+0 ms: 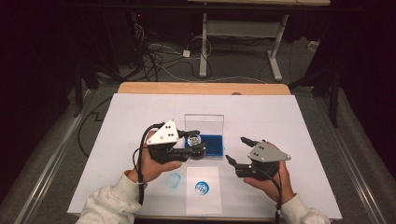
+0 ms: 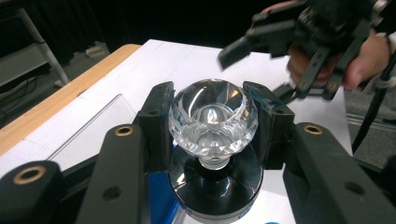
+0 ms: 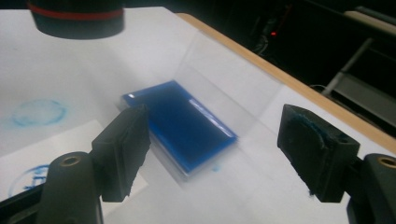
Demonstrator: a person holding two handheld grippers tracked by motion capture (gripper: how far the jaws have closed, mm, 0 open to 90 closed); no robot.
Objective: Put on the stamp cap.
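1. Left hand-held gripper (image 1: 195, 143): its jaws are clamped on the faceted clear knob of a stamp (image 2: 213, 122), so the black round base faces down. The stamp is held over the near left edge of the blue ink pad (image 1: 212, 144), seemingly for inking.
2. Ink pad: lies in a clear case whose lid (image 1: 204, 123) stands open behind it, leaving the blue face free.
3. Right hand-held gripper (image 1: 237, 150): jaws apart, nothing between them. It is held to the right of the pad, pointing toward it, probably ready to steady the case.
4. White paper (image 1: 202, 173): lies on the surface (image 1: 280, 121) just in front of the pad and bears one round blue print (image 1: 201, 188). A fainter blue ring (image 1: 173, 180) marks the surface to its left.
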